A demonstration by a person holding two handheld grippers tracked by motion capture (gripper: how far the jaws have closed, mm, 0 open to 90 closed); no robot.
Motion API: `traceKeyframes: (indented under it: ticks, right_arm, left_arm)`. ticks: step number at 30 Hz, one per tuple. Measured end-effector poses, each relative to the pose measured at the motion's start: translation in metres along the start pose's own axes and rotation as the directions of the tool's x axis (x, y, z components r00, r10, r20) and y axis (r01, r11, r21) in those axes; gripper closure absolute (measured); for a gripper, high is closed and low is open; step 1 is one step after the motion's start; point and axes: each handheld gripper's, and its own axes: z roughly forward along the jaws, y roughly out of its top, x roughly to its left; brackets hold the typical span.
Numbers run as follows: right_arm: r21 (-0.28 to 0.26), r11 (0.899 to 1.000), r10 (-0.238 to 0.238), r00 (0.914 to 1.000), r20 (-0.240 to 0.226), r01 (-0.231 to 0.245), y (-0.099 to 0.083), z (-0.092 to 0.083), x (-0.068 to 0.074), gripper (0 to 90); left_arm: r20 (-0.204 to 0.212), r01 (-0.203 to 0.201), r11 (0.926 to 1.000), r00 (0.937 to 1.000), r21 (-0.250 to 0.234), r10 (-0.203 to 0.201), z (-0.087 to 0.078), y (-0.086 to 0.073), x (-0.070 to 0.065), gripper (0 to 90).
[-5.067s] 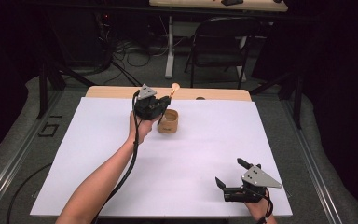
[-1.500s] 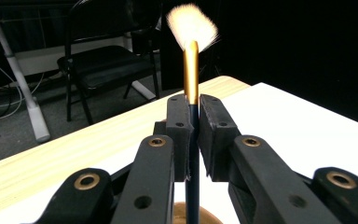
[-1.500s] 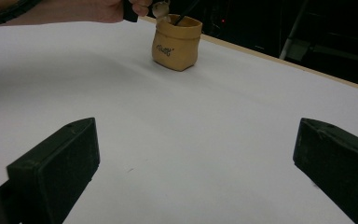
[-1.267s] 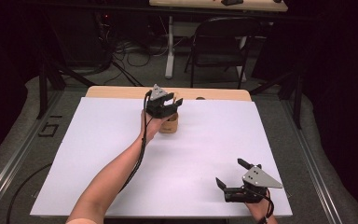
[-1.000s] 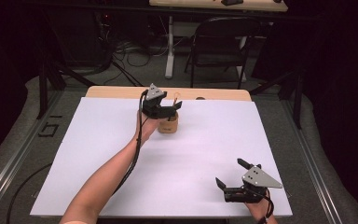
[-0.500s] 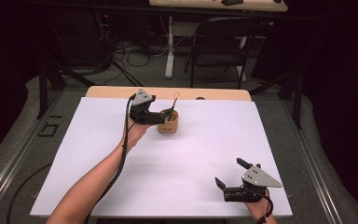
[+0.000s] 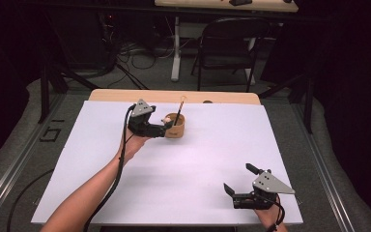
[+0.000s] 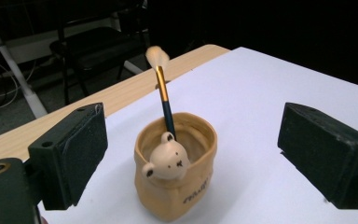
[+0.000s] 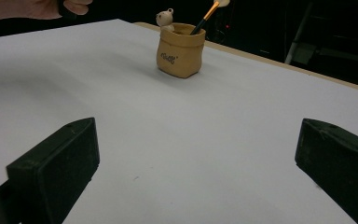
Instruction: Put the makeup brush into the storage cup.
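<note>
A tan bag-shaped cup (image 7: 176,126) with a small bear head on its rim stands at the back of the white table (image 7: 193,164). A brush (image 7: 180,107) leans in it, bristles up. My left gripper (image 7: 166,127) is just left of the cup, level and pointing at it. Its jaws have just been opening and stand open. In the left gripper view the cup (image 8: 177,179) and brush (image 8: 164,93) sit in line with the gap of my left gripper (image 8: 200,151), touching neither pad. My right gripper (image 7: 239,178) rests open at the front right, and its own view shows my right gripper (image 9: 196,163) holding nothing.
A strip of wooden tabletop (image 7: 174,95) shows behind the white sheet. A black chair (image 7: 227,43) and desk legs stand on the floor beyond. From the right gripper view the cup (image 9: 181,50) is far ahead across bare white surface.
My left gripper has drawn back from above the cup to its left side, and its jaws stand wider. The brush now stands free in the cup. My right gripper has not moved.
</note>
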Motion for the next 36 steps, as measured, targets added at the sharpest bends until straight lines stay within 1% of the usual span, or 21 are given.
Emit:
traceKeyframes:
  ticks: [2,3,6,7,8,9,10,13,16,17,19,22,26,31,34,36]
  right_arm:
    - [0.000,1.000,-0.001,1.0000,-0.004,0.001,0.000,0.000,0.000,0.0]
    - [0.002,1.000,-0.003,1.0000,-0.007,0.003,0.000,0.000,0.000,0.0]
    - [-0.003,1.000,-0.004,1.0000,-0.008,0.004,0.000,0.001,0.001,0.0]
    - [0.008,1.000,-0.008,0.9999,-0.007,0.008,0.000,0.001,0.001,0.0]
    - [0.001,1.000,-0.009,0.9999,-0.007,0.009,-0.001,0.002,0.001,0.0]
    - [0.006,1.000,-0.011,0.9999,-0.006,0.011,-0.001,0.001,0.001,0.0]
    - [0.004,1.000,-0.010,0.9999,-0.006,0.010,-0.001,0.002,0.001,0.0]
    - [0.005,1.000,-0.014,0.9999,-0.003,0.014,-0.001,0.002,0.002,0.0]
    - [0.000,1.000,-0.014,0.9999,-0.003,0.014,-0.001,0.001,0.002,0.0]
    - [0.001,1.000,-0.015,0.9999,-0.002,0.015,0.000,0.001,0.002,0.0]
    - [0.001,1.000,-0.015,0.9999,-0.004,0.015,0.000,0.001,0.002,0.0]
    - [0.002,1.000,-0.015,0.9999,-0.007,0.015,0.000,0.001,0.002,0.0]
    - [0.001,1.000,-0.014,0.9999,-0.006,0.014,0.000,0.001,0.002,0.0]
    - [0.000,1.000,-0.015,0.9999,-0.007,0.015,0.000,0.001,0.002,0.0]
    - [-0.001,1.000,-0.015,0.9999,-0.006,0.015,0.000,0.001,0.002,0.0]
    - [0.000,1.000,-0.015,0.9999,-0.007,0.015,0.000,0.001,0.003,0.0]
  left_arm:
    - [-0.007,-0.003,1.0000,1.0000,0.000,0.003,-0.003,-0.002,-0.002,7.1]
    - [-0.002,-0.002,1.0000,1.0000,0.001,0.002,-0.005,-0.004,-0.002,6.9]
    - [-0.006,-0.008,1.0000,1.0000,0.003,0.008,-0.010,-0.008,-0.003,5.4]
    - [-0.008,-0.010,0.9999,0.9999,0.004,0.010,-0.013,-0.010,-0.003,5.1]
    - [-0.010,-0.006,1.0000,0.9999,0.003,0.006,-0.015,-0.011,-0.003,4.8]
    - [-0.010,-0.007,1.0000,0.9999,0.004,0.007,-0.018,-0.012,-0.003,4.7]
    - [-0.010,0.002,1.0000,0.9999,0.002,-0.002,-0.020,-0.014,-0.002,4.5]
    - [-0.025,-0.002,0.9999,0.9997,0.015,0.002,-0.027,-0.018,-0.002,4.4]
    - [-0.032,-0.003,0.9997,0.9995,0.023,0.004,-0.034,-0.022,-0.002,3.8]
    - [-0.034,0.003,0.9998,0.9994,0.018,-0.002,-0.036,-0.024,-0.002,3.3]
    - [-0.036,-0.003,0.9995,0.9993,0.031,0.004,-0.041,-0.026,-0.002,2.3]
    - [-0.042,0.001,0.9996,0.9991,0.028,0.000,-0.048,-0.031,-0.002,1.7]
    - [-0.041,-0.017,0.9993,0.9990,0.034,0.018,-0.059,-0.038,-0.005,0.6]
    - [-0.042,-0.018,0.9996,0.9989,0.023,0.019,-0.072,-0.045,-0.007,0.2]
    - [-0.044,-0.018,0.9998,0.9989,0.004,0.018,-0.081,-0.047,-0.008,0.1]
    - [-0.042,-0.022,0.9998,0.9989,0.000,0.022,-0.085,-0.049,-0.009,0.1]
